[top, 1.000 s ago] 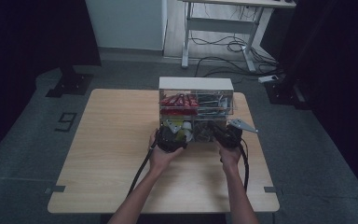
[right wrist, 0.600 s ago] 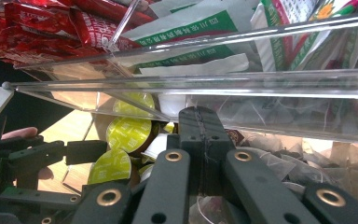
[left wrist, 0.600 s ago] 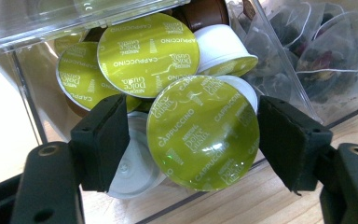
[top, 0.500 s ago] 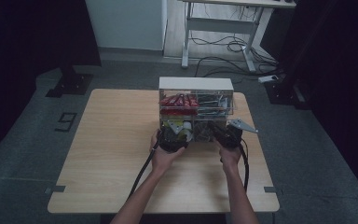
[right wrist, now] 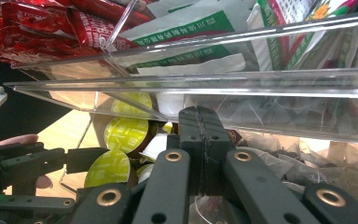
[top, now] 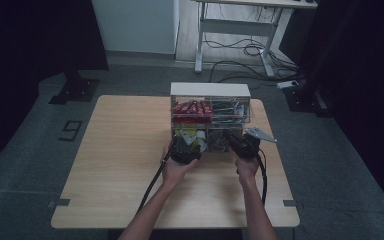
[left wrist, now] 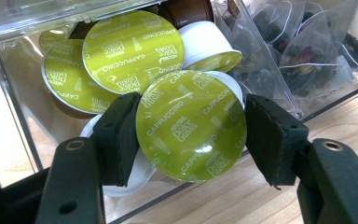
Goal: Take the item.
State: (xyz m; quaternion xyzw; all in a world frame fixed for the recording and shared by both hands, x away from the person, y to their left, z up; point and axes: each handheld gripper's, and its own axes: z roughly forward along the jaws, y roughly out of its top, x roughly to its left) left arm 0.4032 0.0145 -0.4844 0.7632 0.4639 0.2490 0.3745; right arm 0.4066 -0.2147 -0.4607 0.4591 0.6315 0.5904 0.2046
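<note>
Your left gripper (left wrist: 191,135) is clamped on a green-lidded capsule (left wrist: 191,125) marked "Cappuccino", one black pad against each side of its lid, right at the open front of the clear organiser (top: 210,91); just behind and above the held capsule lie more green-lidded capsules (left wrist: 131,45) heaped in the same lower compartment; off to that gripper's right, past a clear divider, sit tea bags (left wrist: 303,51) in the next compartment; below the jaws runs the wooden table (left wrist: 270,198).

Your right gripper (right wrist: 200,140) has its jaws pressed together with nothing between them, tips reaching into the organiser's lower level under a clear shelf edge; above it are red sachets (right wrist: 46,23) and green-and-white packets (right wrist: 191,25) in the upper level; to its left you can see your left gripper and the capsule it holds.

From the high view, both your hands sit side by side at the organiser's near face, which stands at the table's far middle.
</note>
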